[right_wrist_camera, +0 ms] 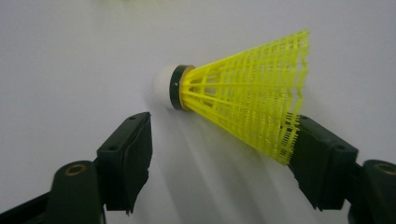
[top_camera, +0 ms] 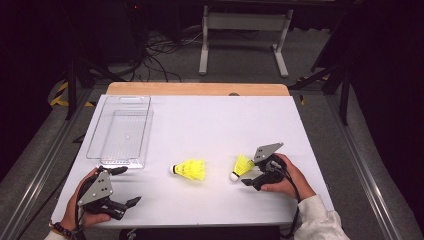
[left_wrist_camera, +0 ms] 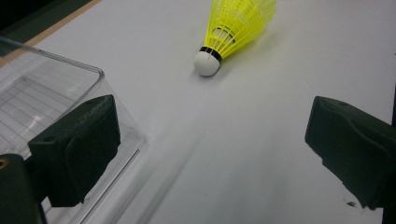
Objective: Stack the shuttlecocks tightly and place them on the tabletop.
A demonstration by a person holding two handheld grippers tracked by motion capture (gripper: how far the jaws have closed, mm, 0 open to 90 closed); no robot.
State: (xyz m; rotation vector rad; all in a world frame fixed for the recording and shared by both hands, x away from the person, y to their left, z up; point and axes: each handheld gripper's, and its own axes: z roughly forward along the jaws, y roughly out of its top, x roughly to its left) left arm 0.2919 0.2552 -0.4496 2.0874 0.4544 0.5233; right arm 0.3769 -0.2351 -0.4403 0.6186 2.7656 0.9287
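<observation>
White tabletop (top_camera: 210, 125) with wooden far edge (top_camera: 197, 89), grey floor (top_camera: 240, 55) beyond.

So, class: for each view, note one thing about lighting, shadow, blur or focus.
High view: the white table is brightly lit while the surroundings fall into darkness. Left gripper view: soft streaky blur on the table ahead of the jaws, and the clear tray shows faint reflections. Right gripper view: the near shuttlecock is sharp and casts a smeared shadow toward the camera.

Cut-off and hidden parts

In the left gripper view the yellow shuttlecock (left_wrist_camera: 233, 28) is cropped by the top edge, and the clear tray (left_wrist_camera: 56, 93) by the left edge, its near corner partly masked by a jaw.
</observation>
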